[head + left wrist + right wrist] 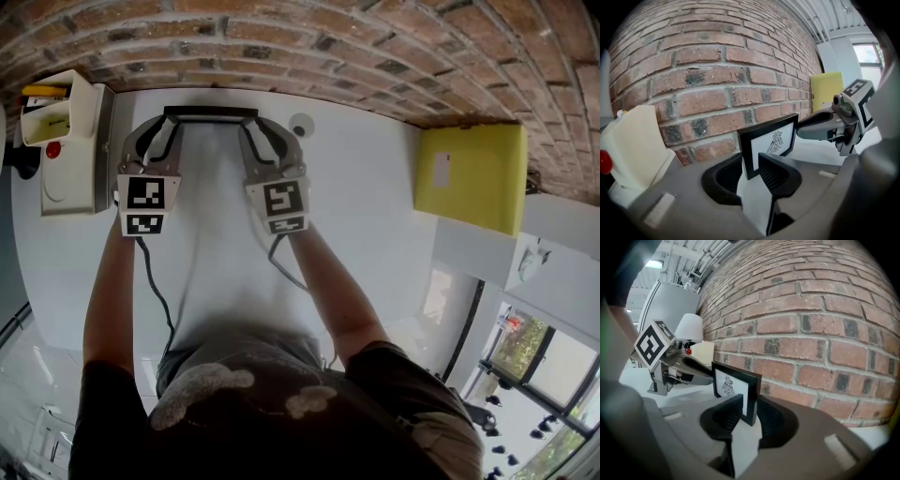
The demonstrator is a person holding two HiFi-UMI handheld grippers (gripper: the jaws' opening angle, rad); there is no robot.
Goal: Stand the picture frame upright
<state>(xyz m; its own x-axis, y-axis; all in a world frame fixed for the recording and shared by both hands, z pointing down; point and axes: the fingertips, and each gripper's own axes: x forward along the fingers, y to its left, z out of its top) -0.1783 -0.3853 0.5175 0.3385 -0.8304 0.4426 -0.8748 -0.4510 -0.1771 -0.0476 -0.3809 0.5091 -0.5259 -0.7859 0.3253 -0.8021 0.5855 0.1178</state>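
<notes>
Brick wall (281, 37) ran along far edge of white table (375, 197). Yellow block (473, 173) lay near wall, at its right end. White open box (70, 155) at wall's left end held yellow item (42, 91). Left gripper (167, 122) and right gripper (255, 124) straddled ends of picture frame (211, 113), jaws slightly apart, pads seemingly not pressing. Frame stood upright just before wall.

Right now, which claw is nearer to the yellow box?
Right. The right claw is at the frame's end toward the box; the left claw is at the far end.
</notes>
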